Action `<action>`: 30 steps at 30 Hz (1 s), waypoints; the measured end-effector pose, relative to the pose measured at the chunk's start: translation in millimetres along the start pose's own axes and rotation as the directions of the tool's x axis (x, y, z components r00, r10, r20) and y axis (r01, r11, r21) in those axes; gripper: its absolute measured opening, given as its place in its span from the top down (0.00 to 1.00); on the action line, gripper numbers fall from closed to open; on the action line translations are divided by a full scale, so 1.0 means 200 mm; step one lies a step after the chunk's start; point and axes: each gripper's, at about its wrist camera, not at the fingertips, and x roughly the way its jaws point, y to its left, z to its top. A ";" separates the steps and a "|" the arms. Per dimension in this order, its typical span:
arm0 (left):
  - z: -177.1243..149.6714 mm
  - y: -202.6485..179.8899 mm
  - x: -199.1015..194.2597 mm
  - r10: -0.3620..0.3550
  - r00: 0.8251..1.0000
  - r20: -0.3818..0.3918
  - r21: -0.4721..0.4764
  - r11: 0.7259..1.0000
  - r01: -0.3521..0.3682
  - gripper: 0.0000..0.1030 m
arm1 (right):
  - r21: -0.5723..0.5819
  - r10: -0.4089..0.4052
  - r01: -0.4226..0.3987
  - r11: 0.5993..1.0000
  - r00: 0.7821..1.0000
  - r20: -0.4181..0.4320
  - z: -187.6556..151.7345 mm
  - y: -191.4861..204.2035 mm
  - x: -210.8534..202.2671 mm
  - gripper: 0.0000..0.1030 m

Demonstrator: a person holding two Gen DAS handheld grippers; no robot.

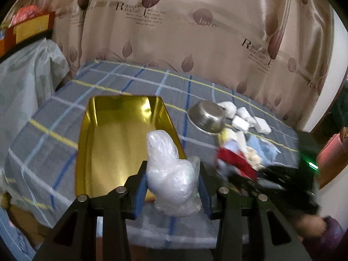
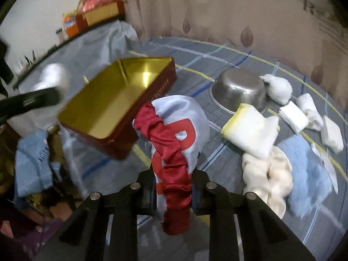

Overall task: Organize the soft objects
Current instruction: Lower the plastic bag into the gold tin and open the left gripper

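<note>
**Mia:** What does the left gripper (image 1: pixel 173 187) look like?

**Ben:** It is black, with thick arms. Four round silver screws sit in a row on top. Its fingers (image 1: pixel 139 192) have blue pads with little ridges inside.

**Mia:** And the right gripper (image 2: pixel 173 192)?

**Ben:** Black too, same shape, with four shiny round screws across the top. Its fingers (image 2: pixel 199 192) look dark inside.

**Mia:** Anything else?

**Ben:** In the left camera, right of the left gripper's screws, the other black tool shows a small green light (image 1: pixel 313 165). It is blurry.
</note>
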 end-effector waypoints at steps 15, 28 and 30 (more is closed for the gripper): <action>0.42 0.38 0.64 0.132 0.977 -0.166 0.046 0.991 -0.126 0.53 | 0.049 0.023 -0.027 0.998 0.997 0.073 -0.03 0.04 -0.19 0.79; 0.47 0.44 0.78 0.233 0.943 -0.236 0.138 0.969 -0.204 0.39 | 0.038 0.040 -0.043 0.998 0.997 0.073 -0.02 0.06 -0.18 0.79; 0.48 0.46 0.68 0.193 0.965 -0.178 0.092 0.979 -0.179 0.39 | 0.023 0.040 -0.042 0.999 0.996 0.079 0.01 0.07 -0.18 0.79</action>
